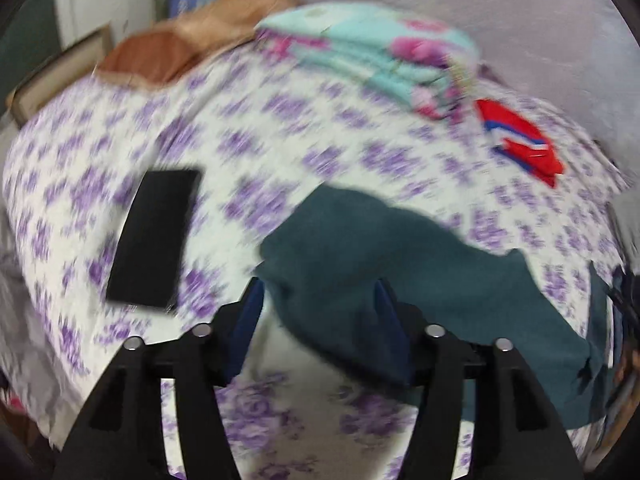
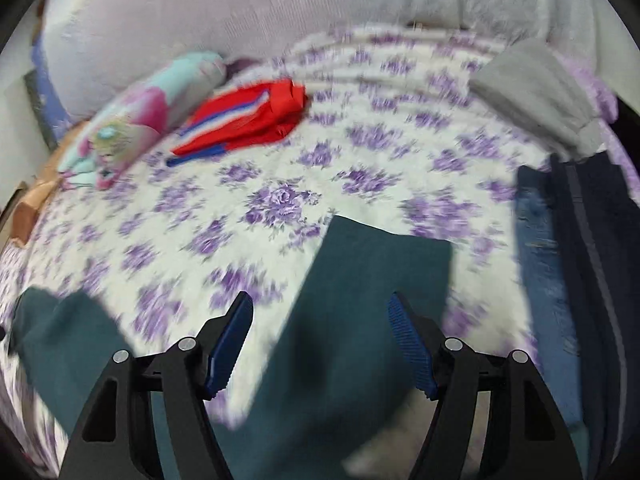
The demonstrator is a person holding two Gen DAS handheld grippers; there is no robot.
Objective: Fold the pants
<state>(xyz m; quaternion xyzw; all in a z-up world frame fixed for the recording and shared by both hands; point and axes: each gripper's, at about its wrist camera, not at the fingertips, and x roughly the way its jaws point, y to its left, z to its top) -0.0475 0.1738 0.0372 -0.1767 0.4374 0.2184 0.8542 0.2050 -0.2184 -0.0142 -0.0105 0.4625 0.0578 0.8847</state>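
Dark teal pants [image 1: 400, 264] lie spread on a bed with a white sheet printed with purple flowers [image 1: 280, 128]. In the left wrist view my left gripper [image 1: 318, 292] is open, its blue-padded fingers over the left end of the pants, holding nothing. In the right wrist view the pants [image 2: 360, 300] show as one leg running away from the camera and another part at lower left [image 2: 60, 328]. My right gripper [image 2: 320, 308] is open over the leg, empty. Both views are motion-blurred.
A black flat phone-like slab [image 1: 154, 236] lies left on the sheet. A folded red garment with blue and white stripes [image 2: 256, 120], a folded turquoise-and-pink blanket [image 1: 372, 52], orange pillows [image 1: 180, 44], a grey cloth [image 2: 536, 88] and dark blue clothes [image 2: 580, 260] lie around the bed edges.
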